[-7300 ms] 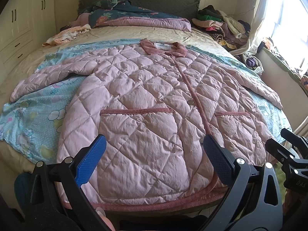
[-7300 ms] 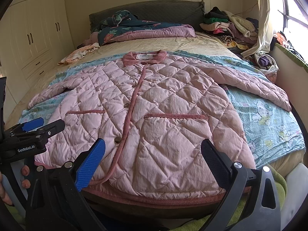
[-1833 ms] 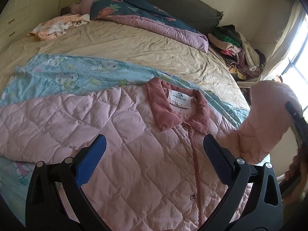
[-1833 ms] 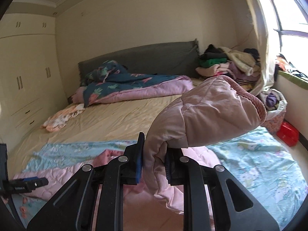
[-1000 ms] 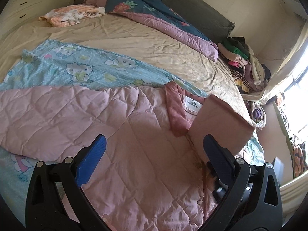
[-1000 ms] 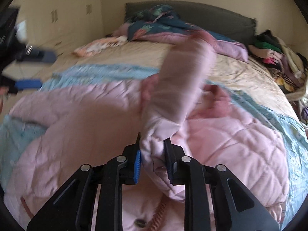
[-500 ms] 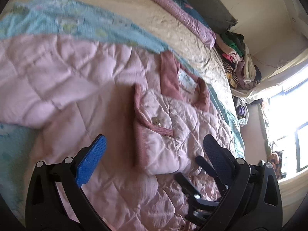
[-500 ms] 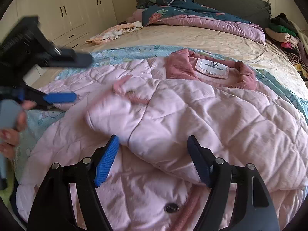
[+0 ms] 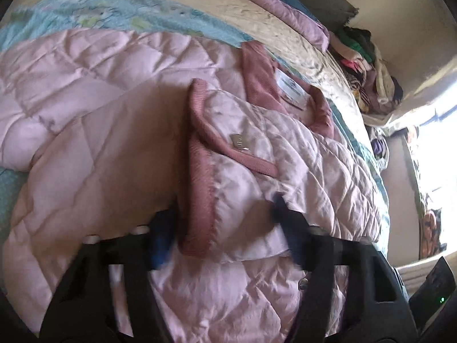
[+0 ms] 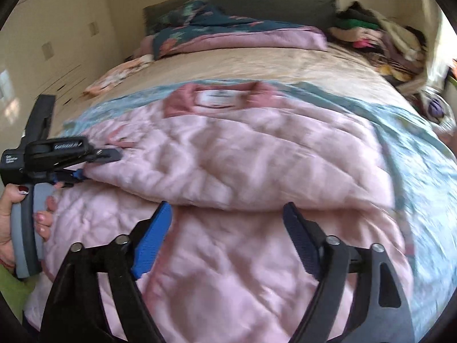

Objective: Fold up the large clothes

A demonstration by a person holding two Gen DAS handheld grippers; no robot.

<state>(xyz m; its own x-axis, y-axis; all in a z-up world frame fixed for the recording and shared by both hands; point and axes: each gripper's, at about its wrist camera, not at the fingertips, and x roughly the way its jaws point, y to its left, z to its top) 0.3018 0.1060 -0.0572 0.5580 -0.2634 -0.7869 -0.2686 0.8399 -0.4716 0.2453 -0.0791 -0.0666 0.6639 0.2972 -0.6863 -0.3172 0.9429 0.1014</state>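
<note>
L gripper (image 9: 225, 228) closing round folded pink quilted jacket sleeve's cuff (image 9: 200, 171); R gripper (image 10: 228, 240) opening, empty. I'd pinch trim, tug flat.

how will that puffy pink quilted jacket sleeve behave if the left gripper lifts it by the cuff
The pink quilted jacket sleeve probably droops: it lies folded across the jacket's front, creased and soft. Its padding looks light and springy, so the fold may puff open. The left gripper, jaws closing around the ribbed cuff, likely finds grippy, thick fabric.
</note>
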